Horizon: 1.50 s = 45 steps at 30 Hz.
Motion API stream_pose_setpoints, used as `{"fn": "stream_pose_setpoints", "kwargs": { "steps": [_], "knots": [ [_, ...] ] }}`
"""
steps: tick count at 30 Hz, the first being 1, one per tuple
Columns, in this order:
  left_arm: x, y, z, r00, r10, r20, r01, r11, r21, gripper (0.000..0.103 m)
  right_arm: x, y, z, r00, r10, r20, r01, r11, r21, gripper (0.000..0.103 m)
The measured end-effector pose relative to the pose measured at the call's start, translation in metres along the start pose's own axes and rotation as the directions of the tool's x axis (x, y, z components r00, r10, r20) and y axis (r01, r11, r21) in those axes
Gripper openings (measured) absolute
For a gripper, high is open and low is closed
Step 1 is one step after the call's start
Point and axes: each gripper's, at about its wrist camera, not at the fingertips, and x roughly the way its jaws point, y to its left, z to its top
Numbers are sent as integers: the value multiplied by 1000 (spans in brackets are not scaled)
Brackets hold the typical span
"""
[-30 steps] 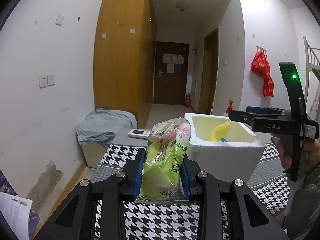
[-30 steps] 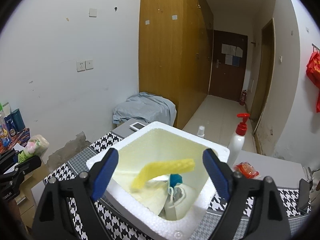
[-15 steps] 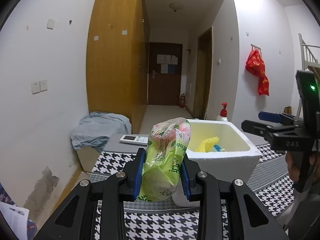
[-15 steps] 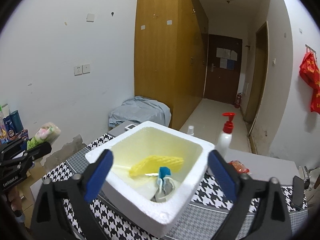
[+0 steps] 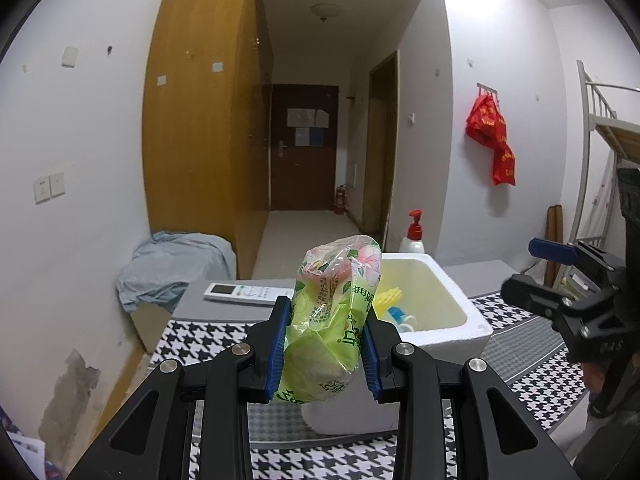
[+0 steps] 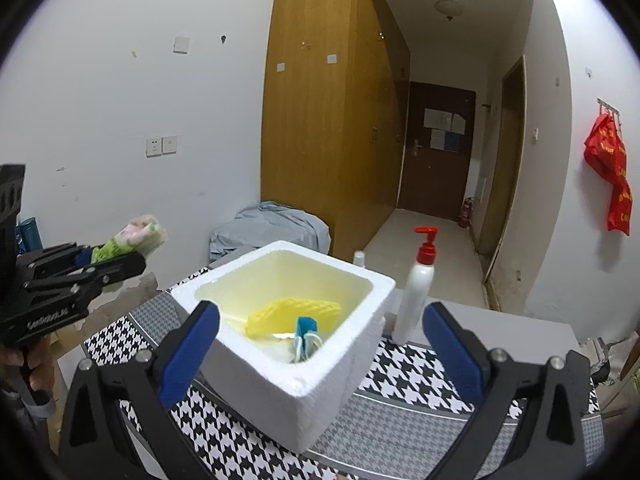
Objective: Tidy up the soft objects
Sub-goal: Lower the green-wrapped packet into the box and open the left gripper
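Observation:
My left gripper (image 5: 325, 354) is shut on a green flowered plastic pack (image 5: 332, 312), holding it upright above the houndstooth table. In the right wrist view that gripper (image 6: 116, 260) and the pack (image 6: 136, 236) hang left of the white foam box (image 6: 280, 380). Inside the box lie a yellow foam net (image 6: 292, 312) and a blue and white item (image 6: 306, 326). My right gripper (image 6: 320, 316) hovers short of the box, its jaws opening wide with nothing between the pads. In the left wrist view the box (image 5: 452, 312) sits just beyond the pack, and the right gripper (image 5: 560, 276) is at the far right.
A white pump bottle (image 6: 418, 292) with a red top stands right behind the box. A remote control (image 5: 244, 293) lies on the grey surface at the back. A blue-grey cloth (image 5: 172, 268) covers a low box by the left wall. A red bag (image 5: 492, 140) hangs on the right wall.
The right jaws have spread wider and the right gripper has drawn back from the box. The yellow net has sunk deeper into the box. The left gripper has shifted, still holding the pack.

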Motion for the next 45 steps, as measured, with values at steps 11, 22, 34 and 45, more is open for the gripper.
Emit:
{"fn": "stream_pose_setpoints", "kwargs": {
  "steps": [11,22,34,45],
  "knots": [
    [23,-21,9,999,-51,-13,51,998,25,34,-28,-15,-19,999,-52,6,52,998,20,103],
    [47,-36,18,994,-103,-37,104,994,37,34,-48,-27,-40,992,-125,-18,126,991,55,103],
    [69,-46,23,993,-109,-53,112,993,49,34,-57,-35,-59,986,-158,-48,162,982,98,103],
    [91,-56,25,994,-77,-74,82,994,74,52,-57,-41,-69,983,-169,-67,175,979,104,103]
  ]
}}
